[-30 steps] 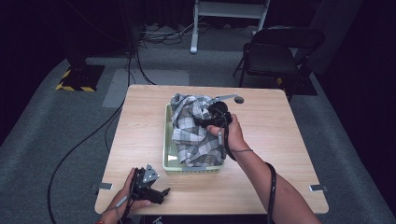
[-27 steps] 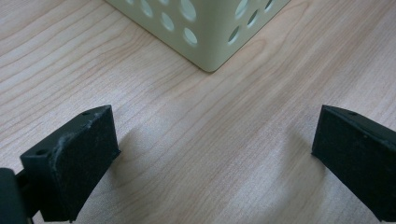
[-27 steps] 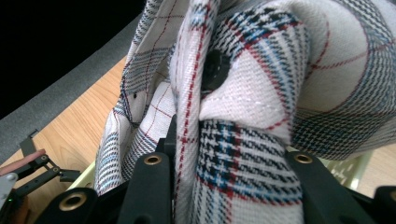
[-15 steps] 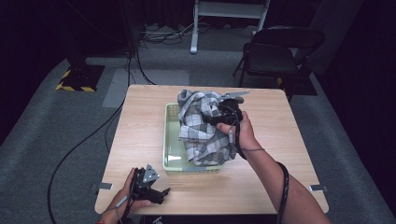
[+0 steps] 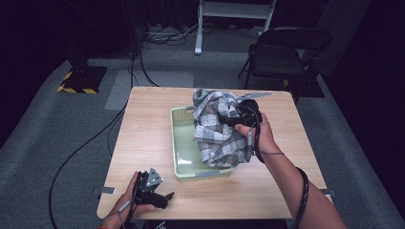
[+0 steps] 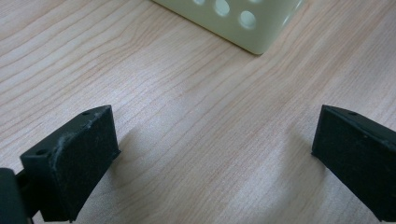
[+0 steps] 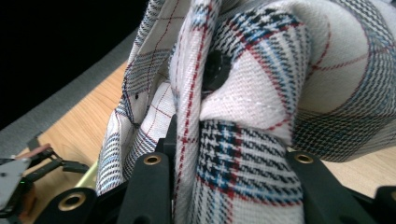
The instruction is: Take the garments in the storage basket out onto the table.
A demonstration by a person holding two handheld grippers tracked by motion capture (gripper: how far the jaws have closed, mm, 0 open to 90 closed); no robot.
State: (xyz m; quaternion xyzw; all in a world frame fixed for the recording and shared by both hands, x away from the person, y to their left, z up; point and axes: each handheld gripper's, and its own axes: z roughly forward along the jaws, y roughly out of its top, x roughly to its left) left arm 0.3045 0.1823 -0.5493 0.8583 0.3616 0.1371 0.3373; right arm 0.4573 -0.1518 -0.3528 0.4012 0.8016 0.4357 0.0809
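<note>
We see a checked cloth held up over a pale green basket on a wooden table.

At the left, near the table's (image 5: 143,143) front edge, the left gripper (image 5: 154,193) rests low in the person's hand; in its own view its fingers (image 6: 70,163) stand wide apart over bare wood with nothing between them, a corner of the basket (image 6: 252,28) just ahead. Toward the middle stands the basket (image 5: 179,143). Above its right half the right gripper (image 5: 241,114) has its fingers (image 7: 149,186) closed on a bunched fold of the cloth (image 5: 217,131), which hangs down into the basket.
</note>
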